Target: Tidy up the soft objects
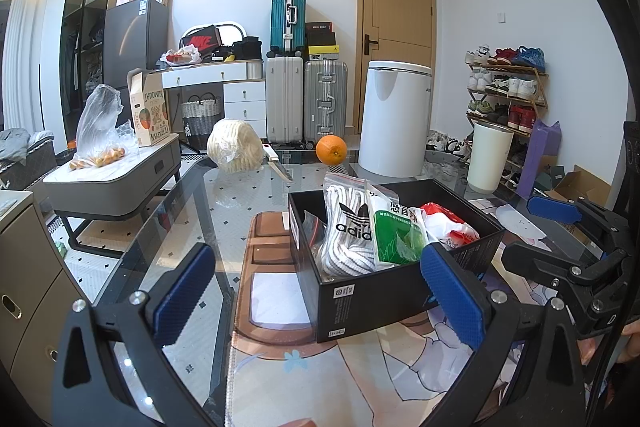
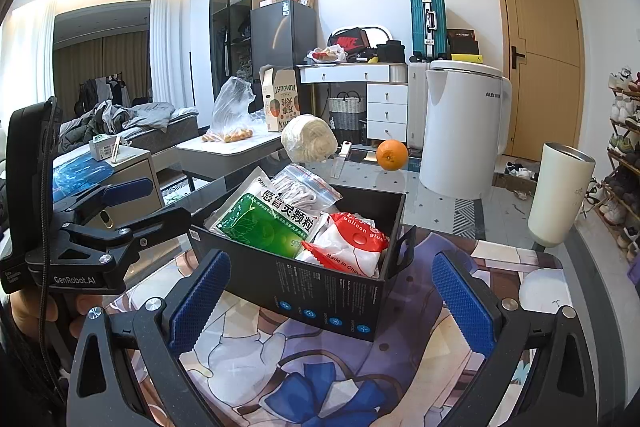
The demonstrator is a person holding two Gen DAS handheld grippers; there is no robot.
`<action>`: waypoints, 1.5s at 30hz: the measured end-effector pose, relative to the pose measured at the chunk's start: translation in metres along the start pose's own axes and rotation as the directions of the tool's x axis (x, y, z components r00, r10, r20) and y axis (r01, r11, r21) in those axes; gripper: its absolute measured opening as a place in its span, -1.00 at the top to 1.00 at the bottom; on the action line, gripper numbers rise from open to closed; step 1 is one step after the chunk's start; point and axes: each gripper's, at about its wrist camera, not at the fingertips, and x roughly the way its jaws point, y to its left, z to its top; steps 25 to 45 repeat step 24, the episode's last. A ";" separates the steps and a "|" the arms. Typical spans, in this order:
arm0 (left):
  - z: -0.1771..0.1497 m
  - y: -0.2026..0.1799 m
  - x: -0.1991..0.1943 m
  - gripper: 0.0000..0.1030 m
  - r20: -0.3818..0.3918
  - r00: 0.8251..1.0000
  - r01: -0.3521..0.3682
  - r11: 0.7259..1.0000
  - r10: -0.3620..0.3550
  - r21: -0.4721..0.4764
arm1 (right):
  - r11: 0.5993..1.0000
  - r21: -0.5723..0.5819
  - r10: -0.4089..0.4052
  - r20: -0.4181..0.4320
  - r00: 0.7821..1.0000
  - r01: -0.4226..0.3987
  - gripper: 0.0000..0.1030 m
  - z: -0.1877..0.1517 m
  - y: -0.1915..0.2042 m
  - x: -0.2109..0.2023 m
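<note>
Glass table (image 1: 176, 227) w/ printed mat (image 2: 248, 367): black box (image 2: 320, 291) holds sock bag (image 1: 348, 227), green packet (image 2: 268, 223), red-white pouch (image 2: 352, 247). Left gripper (image 1: 320, 291) & right gripper (image 2: 332, 303) both wide open, empty.

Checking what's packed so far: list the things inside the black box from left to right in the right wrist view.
Green and white sachet pack → red and white balloon glue bag. The zip bag of white laces behind them overlaps the sachet, so I leave it out. All sit in the black box.
</note>
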 end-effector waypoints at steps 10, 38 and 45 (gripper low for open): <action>0.000 0.000 0.000 -1.00 0.001 1.000 0.000 1.000 0.000 0.001 | 1.000 0.000 0.000 0.000 1.000 0.000 -0.99 0.000 0.000 0.000; 0.002 0.003 -0.003 -1.00 0.005 1.000 -0.004 1.000 0.004 -0.001 | 1.000 0.001 0.000 0.000 1.000 0.000 -0.99 0.000 0.000 0.000; 0.002 0.003 -0.003 -1.00 0.005 1.000 -0.004 1.000 0.004 -0.001 | 1.000 0.001 0.000 0.000 1.000 0.000 -0.99 0.000 0.000 0.000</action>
